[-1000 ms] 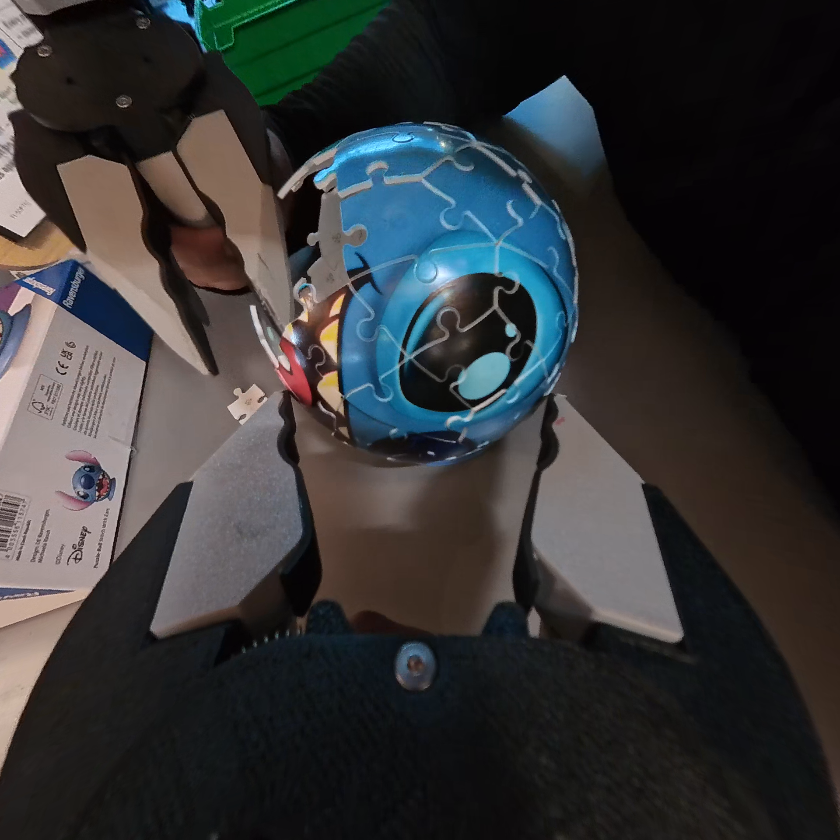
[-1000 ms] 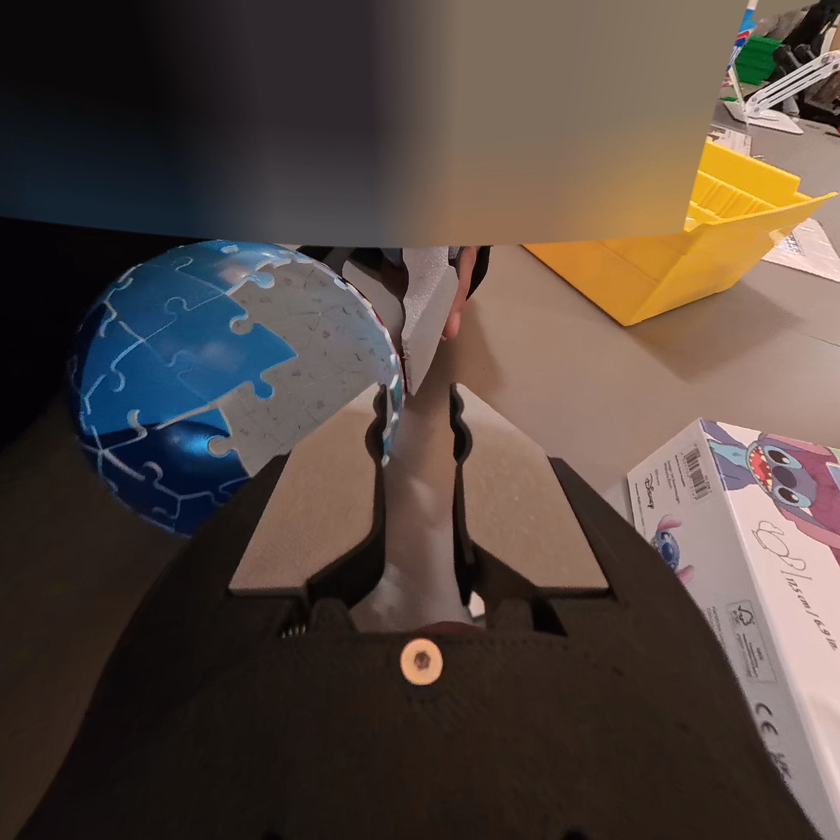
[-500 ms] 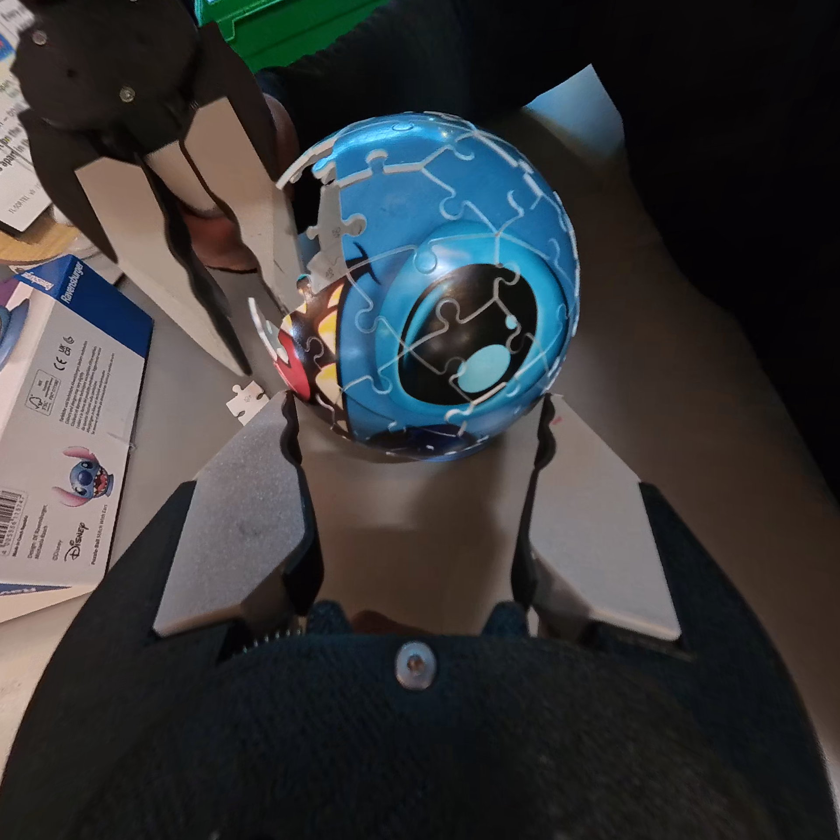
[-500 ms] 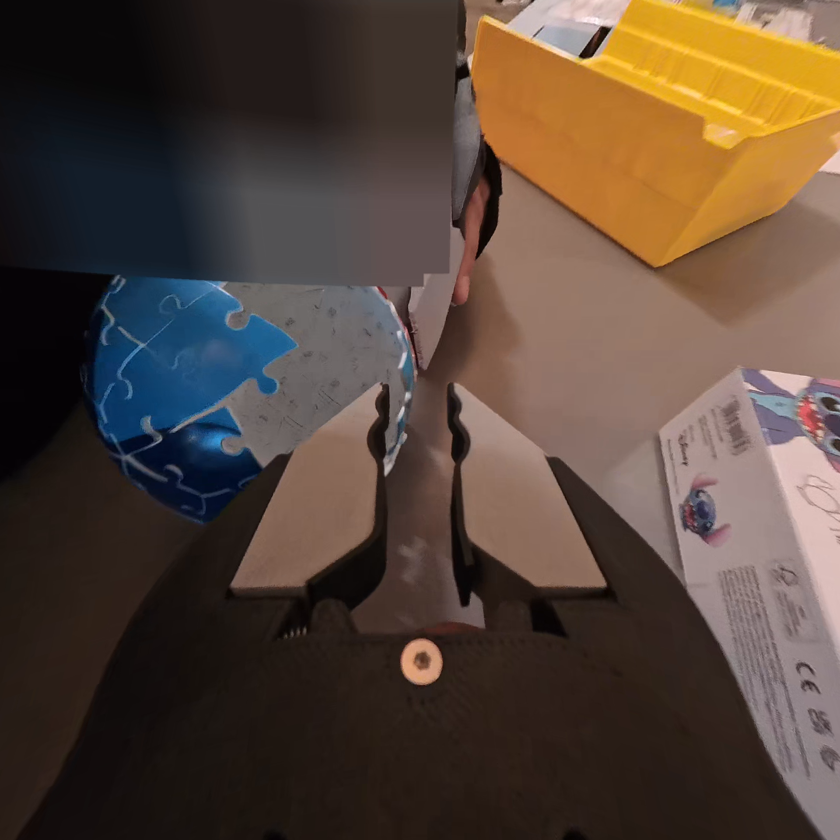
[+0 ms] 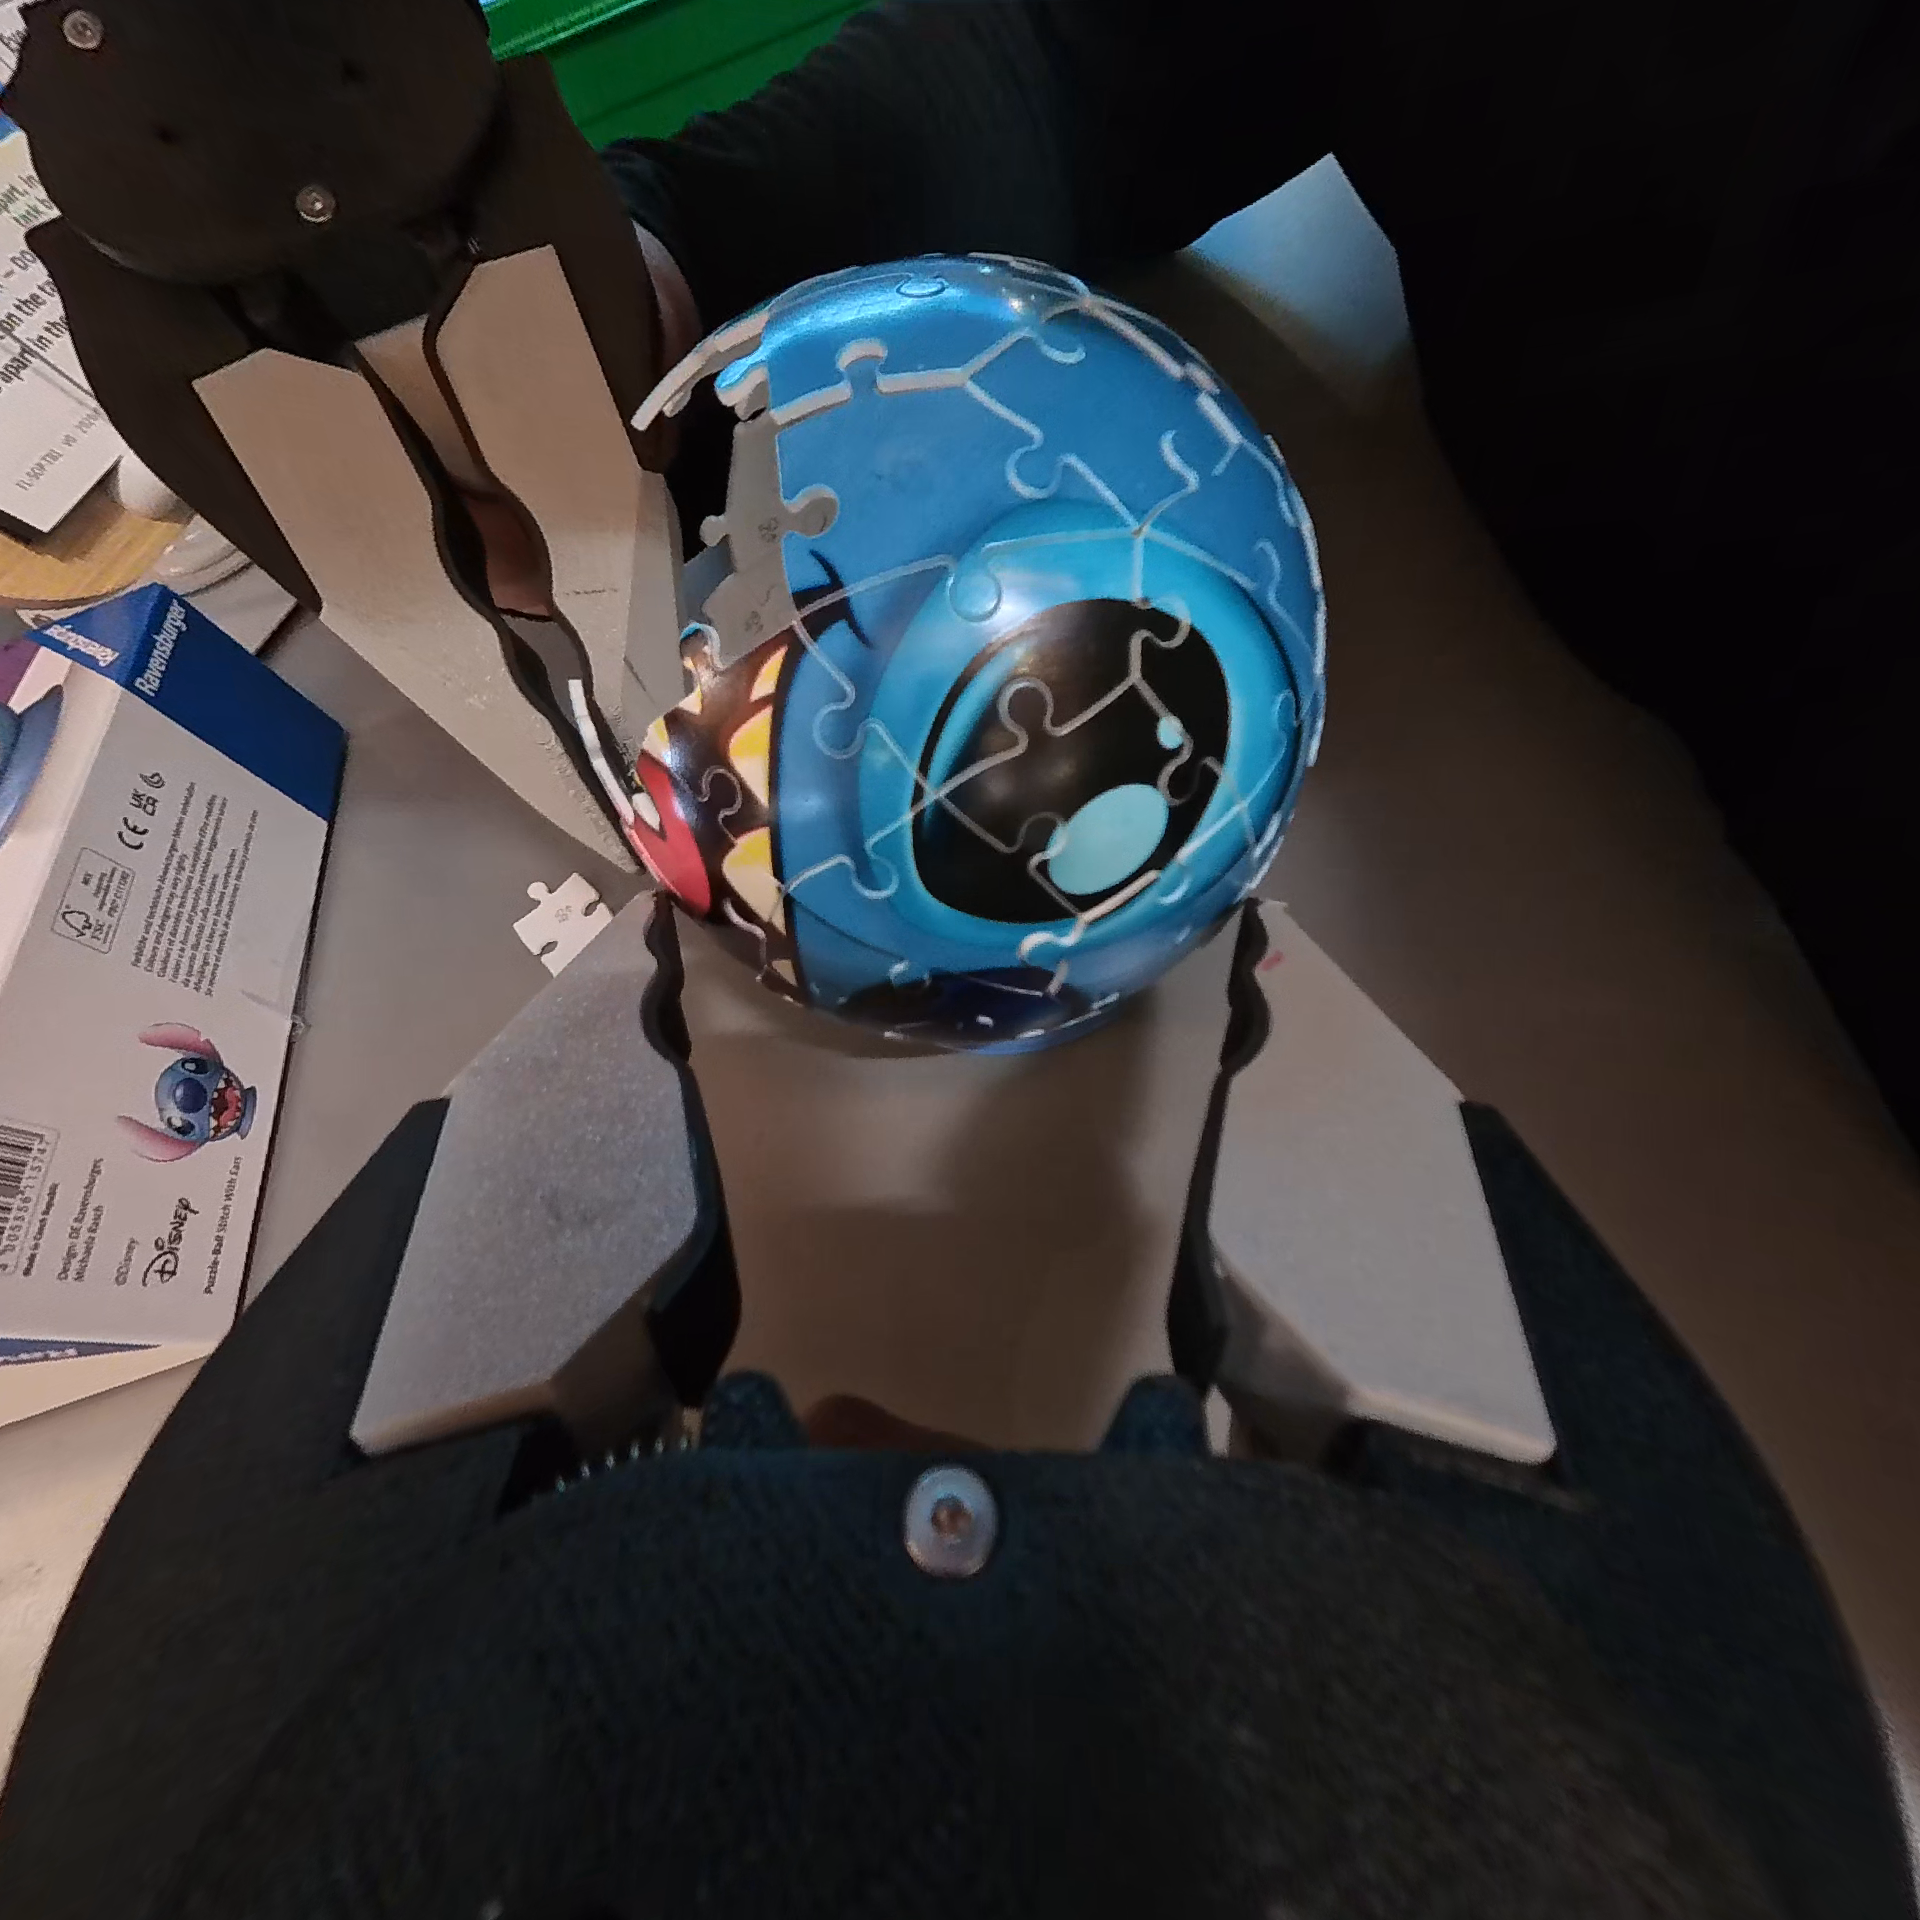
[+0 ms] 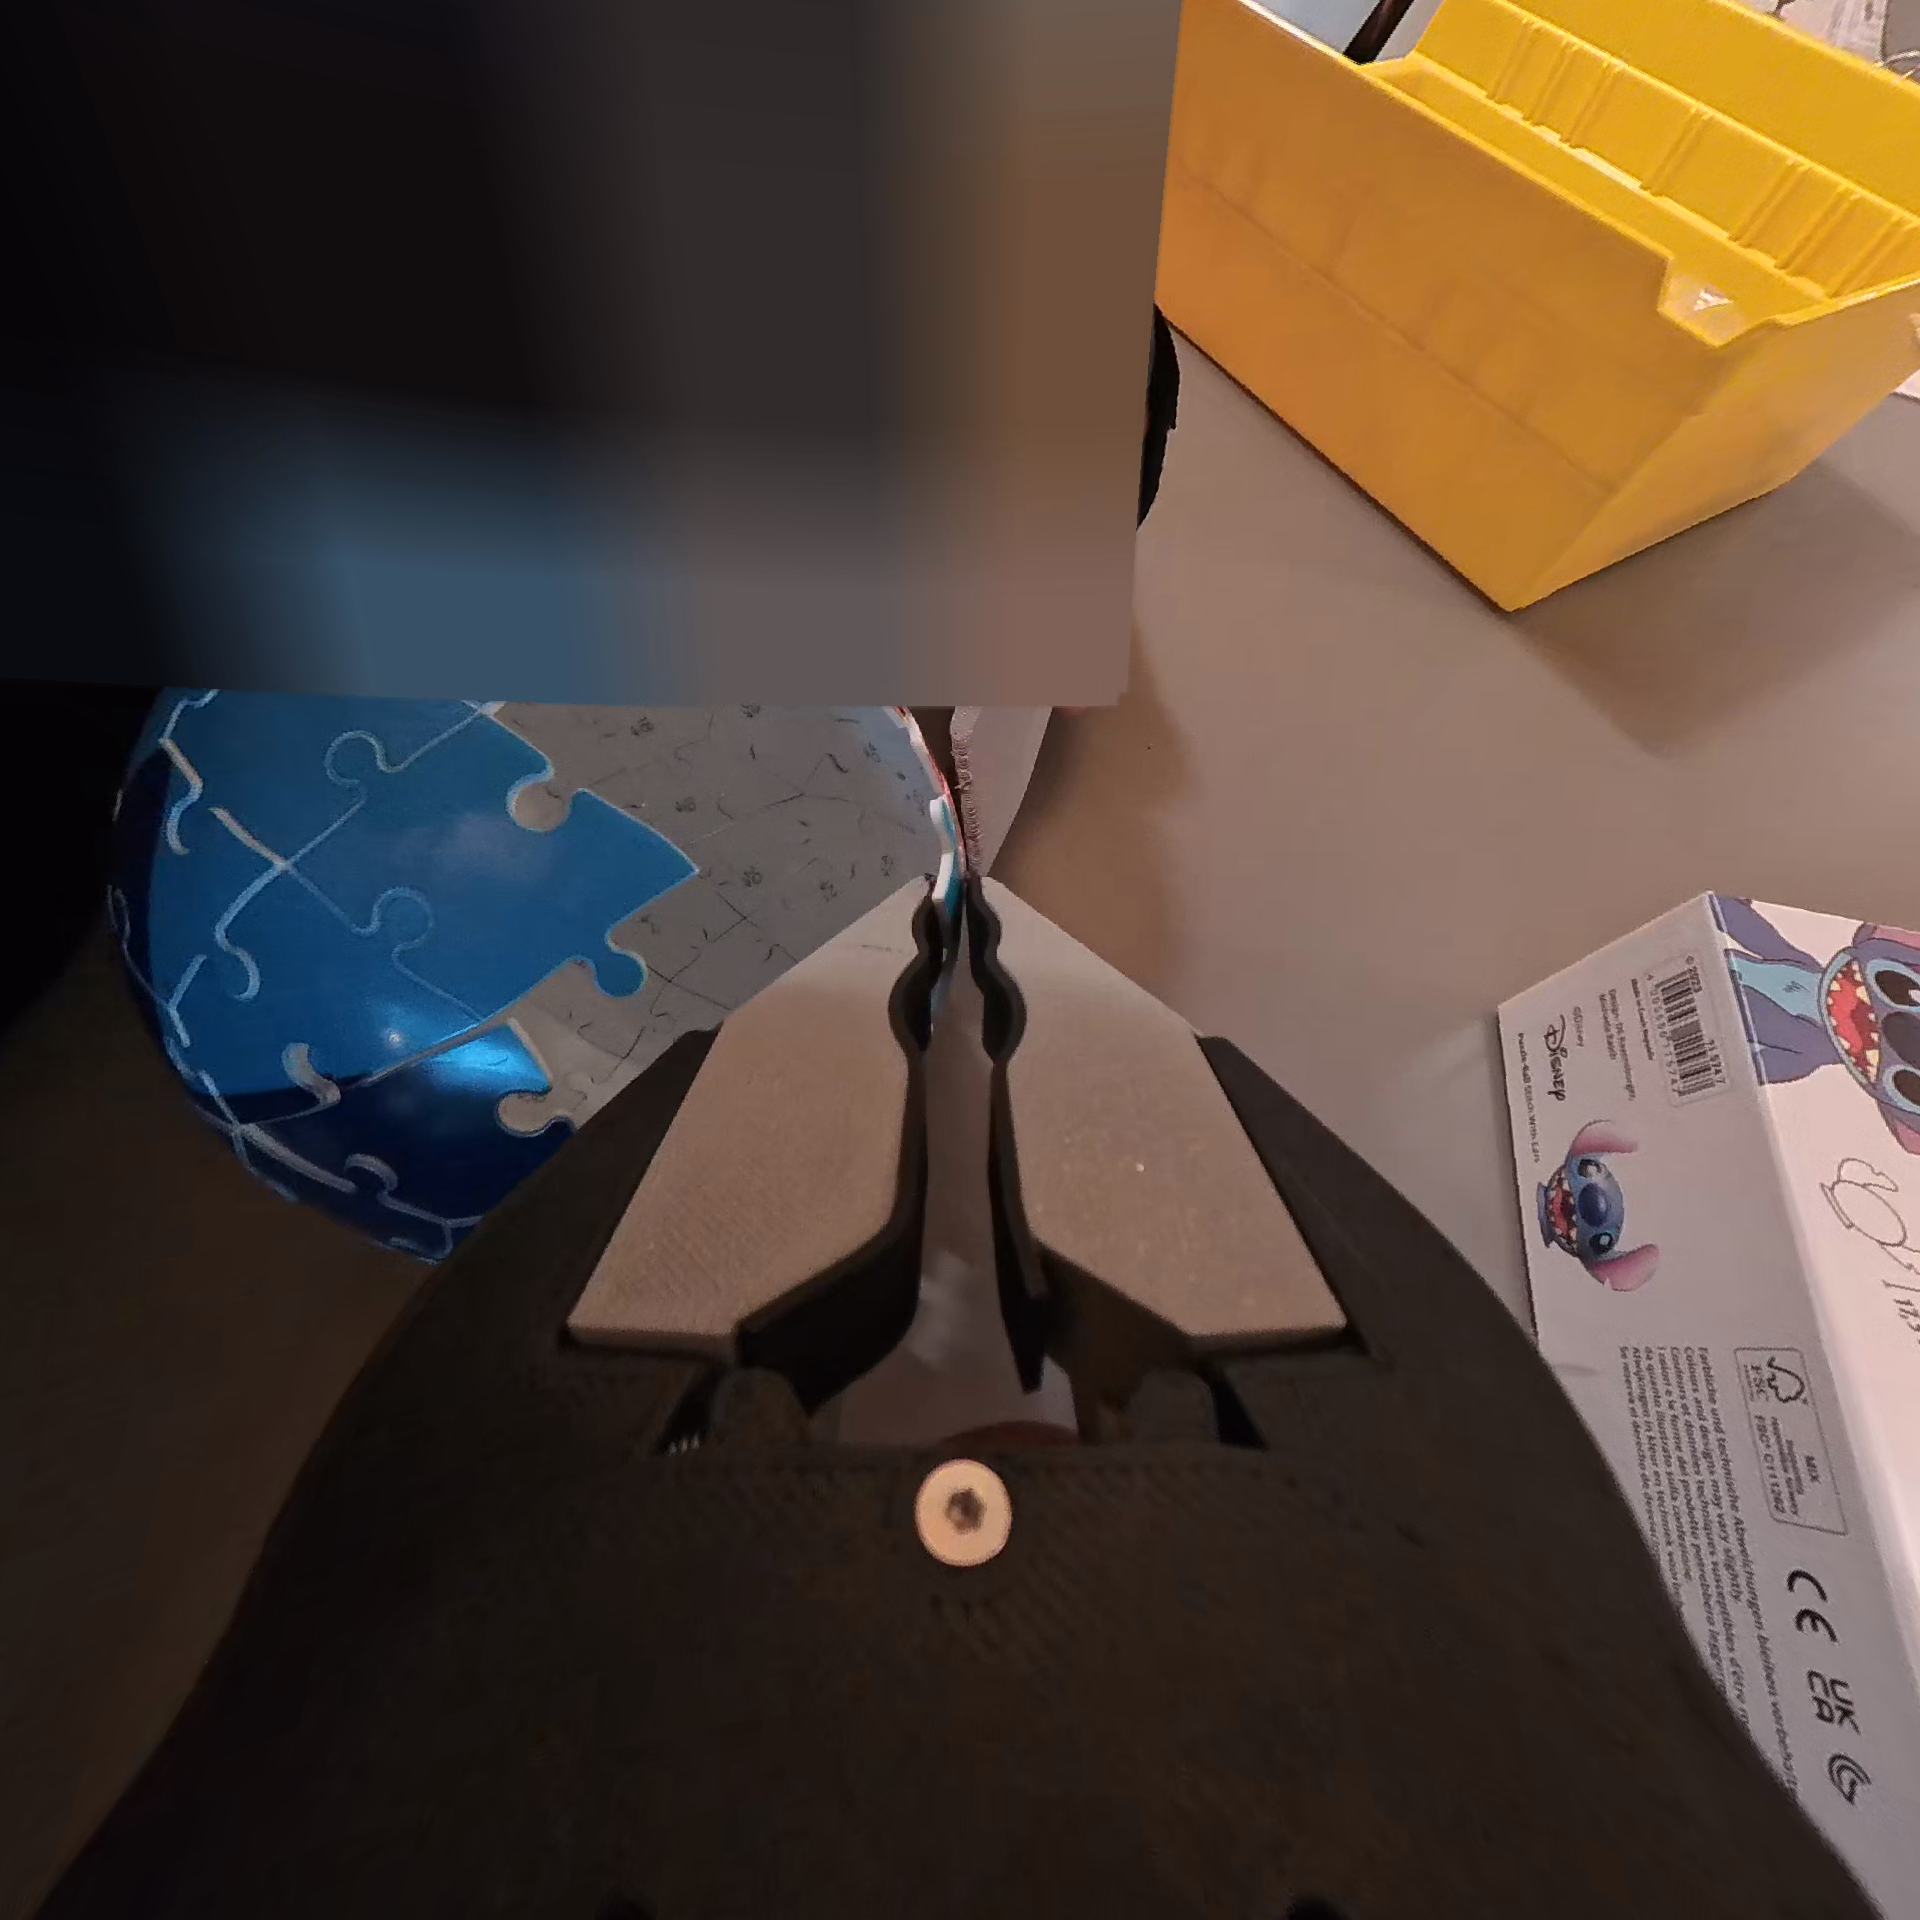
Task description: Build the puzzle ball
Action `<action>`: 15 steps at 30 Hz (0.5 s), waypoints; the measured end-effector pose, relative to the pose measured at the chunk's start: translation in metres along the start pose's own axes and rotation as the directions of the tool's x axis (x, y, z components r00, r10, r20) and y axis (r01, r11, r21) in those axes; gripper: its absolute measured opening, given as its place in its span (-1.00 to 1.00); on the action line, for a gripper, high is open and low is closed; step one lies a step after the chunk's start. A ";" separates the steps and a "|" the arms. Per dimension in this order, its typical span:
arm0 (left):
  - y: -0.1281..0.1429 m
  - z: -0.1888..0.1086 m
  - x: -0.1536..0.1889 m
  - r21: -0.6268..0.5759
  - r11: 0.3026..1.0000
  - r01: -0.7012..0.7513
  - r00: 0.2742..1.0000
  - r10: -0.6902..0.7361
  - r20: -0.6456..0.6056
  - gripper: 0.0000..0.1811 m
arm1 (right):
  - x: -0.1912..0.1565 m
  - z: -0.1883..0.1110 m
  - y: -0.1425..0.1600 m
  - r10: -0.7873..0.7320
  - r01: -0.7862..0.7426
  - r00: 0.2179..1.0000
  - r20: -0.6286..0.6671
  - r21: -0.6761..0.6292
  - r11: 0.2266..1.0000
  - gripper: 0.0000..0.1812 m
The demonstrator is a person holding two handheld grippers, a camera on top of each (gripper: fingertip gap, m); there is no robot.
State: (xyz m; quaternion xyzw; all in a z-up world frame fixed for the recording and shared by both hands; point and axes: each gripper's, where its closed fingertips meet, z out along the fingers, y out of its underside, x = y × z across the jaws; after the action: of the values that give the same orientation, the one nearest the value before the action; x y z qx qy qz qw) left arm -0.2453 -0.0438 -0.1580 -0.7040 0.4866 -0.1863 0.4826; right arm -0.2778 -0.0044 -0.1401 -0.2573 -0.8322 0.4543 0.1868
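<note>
The puzzle ball (image 5: 987, 623) is a blue shell of joined pieces with a large black eye and a red and yellow mouth patch; one side is open. My left gripper (image 5: 956, 914) holds it between its wide-set fingertips above the table. In the right wrist view the ball (image 6: 364, 935) shows its blue outside and the grey inside (image 6: 748, 831). My right gripper (image 6: 951, 904) is pinched shut on the thin rim of the opening; it also shows in the left wrist view (image 5: 613, 769), at the ball's left edge. A loose white puzzle piece (image 5: 561, 920) lies on the table.
The puzzle's white and blue box (image 5: 135, 935) lies to the left of the ball; it also shows in the right wrist view (image 6: 1714, 1247). A yellow bin (image 6: 1507, 312) stands farther off, a green bin (image 5: 644, 52) and papers (image 5: 42, 312) behind. A person's dark sleeve is behind the ball.
My right gripper's fingers have closed from apart onto the ball's rim, and it has moved in against the ball. The left gripper still holds the ball in much the same place.
</note>
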 end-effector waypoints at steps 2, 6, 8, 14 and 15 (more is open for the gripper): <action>0.000 0.000 0.000 -0.002 1.000 -0.001 1.000 0.001 0.002 0.15 | 0.000 0.000 0.000 -0.005 0.005 1.000 -0.003 -0.002 1.000 -0.99; 0.000 0.000 0.000 -0.003 1.000 0.000 1.000 0.000 0.002 0.15 | 0.000 0.000 0.000 -0.010 0.010 1.000 -0.009 -0.002 1.000 -0.99; 0.000 0.000 0.000 -0.003 1.000 0.000 1.000 0.000 0.001 0.15 | 0.000 0.000 0.000 -0.010 0.010 1.000 -0.009 -0.001 1.000 -0.99; 0.000 0.001 0.000 -0.001 1.000 0.005 1.000 -0.005 0.001 0.15 | 0.000 0.001 0.000 -0.027 0.027 1.000 -0.010 0.007 1.000 -1.00; 0.000 0.001 0.000 -0.001 1.000 0.006 1.000 -0.006 0.000 0.15 | 0.000 0.001 0.001 -0.024 0.024 1.000 -0.006 0.008 1.000 -1.00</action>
State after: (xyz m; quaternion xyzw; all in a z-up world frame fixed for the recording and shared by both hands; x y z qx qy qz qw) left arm -0.2444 -0.0436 -0.1580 -0.7057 0.4847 -0.1872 0.4817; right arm -0.2780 -0.0047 -0.1411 -0.2479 -0.8328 0.4545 0.1959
